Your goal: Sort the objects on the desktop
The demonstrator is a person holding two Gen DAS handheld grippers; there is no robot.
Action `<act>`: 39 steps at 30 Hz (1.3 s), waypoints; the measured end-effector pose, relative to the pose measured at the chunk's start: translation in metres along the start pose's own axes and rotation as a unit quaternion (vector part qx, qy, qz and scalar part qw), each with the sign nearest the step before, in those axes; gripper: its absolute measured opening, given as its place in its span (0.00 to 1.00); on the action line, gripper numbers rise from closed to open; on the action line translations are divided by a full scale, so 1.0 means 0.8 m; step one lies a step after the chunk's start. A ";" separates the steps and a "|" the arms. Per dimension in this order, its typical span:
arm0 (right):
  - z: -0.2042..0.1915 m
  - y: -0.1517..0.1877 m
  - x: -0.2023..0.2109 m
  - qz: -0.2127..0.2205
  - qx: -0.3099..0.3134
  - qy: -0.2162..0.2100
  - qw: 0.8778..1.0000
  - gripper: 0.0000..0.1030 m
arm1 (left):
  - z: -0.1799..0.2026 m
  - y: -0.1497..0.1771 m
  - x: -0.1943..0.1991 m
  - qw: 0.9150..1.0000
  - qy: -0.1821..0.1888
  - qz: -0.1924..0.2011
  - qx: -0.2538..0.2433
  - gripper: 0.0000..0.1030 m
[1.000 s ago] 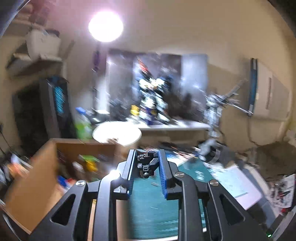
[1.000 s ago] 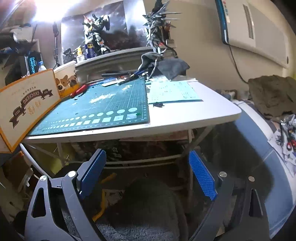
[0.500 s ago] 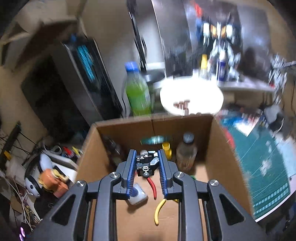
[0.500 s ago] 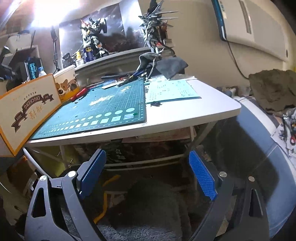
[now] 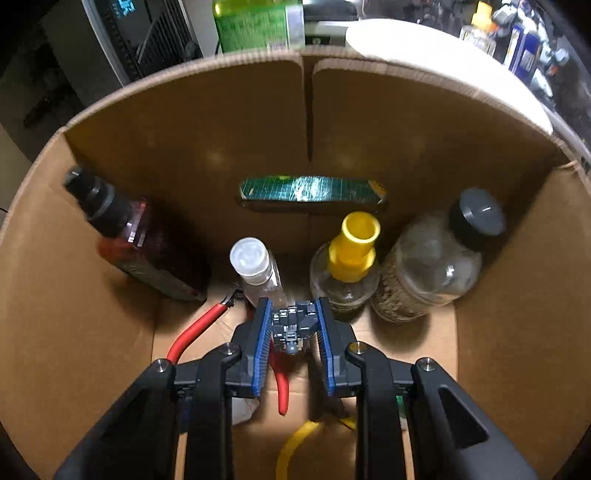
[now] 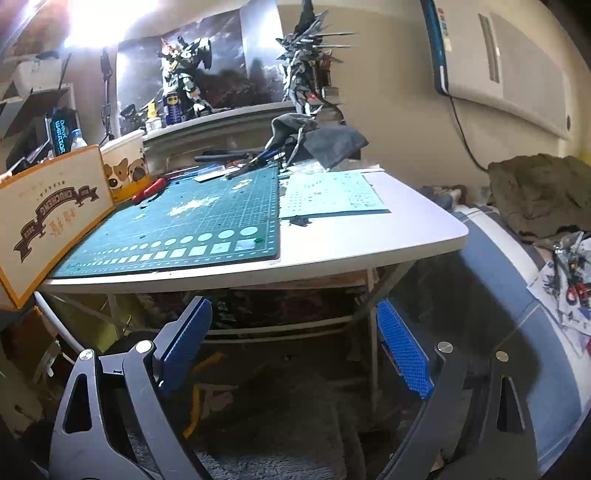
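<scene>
My left gripper (image 5: 292,317) points down into a cardboard box (image 5: 110,369), shut on a small dark grey model part (image 5: 293,328) pinched between its blue pads. Below it in the box stand a dark red bottle (image 5: 144,247), a clear bottle with a white cap (image 5: 255,269), a bottle with a yellow spout (image 5: 349,266) and a jar with a grey lid (image 5: 432,269). Red-handled pliers (image 5: 195,328) lie on the box floor. My right gripper (image 6: 293,332) hangs open and holds nothing, in front of and below the white table (image 6: 369,240) with the green cutting mat (image 6: 192,221).
The box (image 6: 48,218) stands at the table's left edge beside a dog-print tub (image 6: 125,170). Tools (image 6: 236,162), a grey cloth (image 6: 321,140) and a pale sheet (image 6: 328,195) lie at the table's back. A green bottle (image 5: 258,22) stands behind the box. Bedding (image 6: 517,295) is at right.
My left gripper swung from the table over to the box and sank into it, still shut on the dark part. The right gripper has not moved.
</scene>
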State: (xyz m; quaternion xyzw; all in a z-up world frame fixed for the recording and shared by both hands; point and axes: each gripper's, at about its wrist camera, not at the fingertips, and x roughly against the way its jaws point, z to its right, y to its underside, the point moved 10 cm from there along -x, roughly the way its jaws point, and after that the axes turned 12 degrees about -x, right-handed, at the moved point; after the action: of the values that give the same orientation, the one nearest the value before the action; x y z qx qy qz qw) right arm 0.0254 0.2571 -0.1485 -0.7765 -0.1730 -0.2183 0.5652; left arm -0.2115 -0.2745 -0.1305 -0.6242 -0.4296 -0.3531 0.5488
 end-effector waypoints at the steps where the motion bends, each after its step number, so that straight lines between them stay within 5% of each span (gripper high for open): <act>1: 0.001 -0.001 -0.001 0.000 0.000 0.001 1.000 0.88 | 0.001 0.003 -0.007 1.000 -0.001 -0.008 -0.002 0.23; 20: -0.015 0.003 -0.001 -0.004 0.022 -0.006 1.000 0.88 | 0.029 0.030 -0.021 1.000 -0.002 -0.021 -0.016 0.26; 22: -0.017 0.003 -0.001 -0.004 0.022 -0.008 1.000 0.88 | 0.031 0.034 -0.017 0.999 -0.012 -0.024 -0.019 0.36; 24: -0.017 0.005 -0.002 -0.007 0.022 -0.008 1.000 0.88 | 0.030 0.035 -0.007 0.999 -0.028 -0.020 -0.017 0.63; 33: -0.021 0.005 -0.002 -0.008 0.025 -0.013 1.000 0.88 | 0.047 0.042 0.078 0.999 -0.044 0.006 -0.005 0.89; 39: -0.026 0.004 0.001 -0.005 0.028 -0.017 0.999 0.88 | 0.061 0.037 0.175 0.996 -0.046 0.070 0.011 0.96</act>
State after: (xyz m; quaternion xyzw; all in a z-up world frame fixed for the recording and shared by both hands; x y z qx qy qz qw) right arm 0.0252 0.2361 -0.1452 -0.7632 -0.1929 -0.2030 0.5823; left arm -0.1323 -0.2060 -0.0214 -0.6618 -0.4138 -0.2802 0.5588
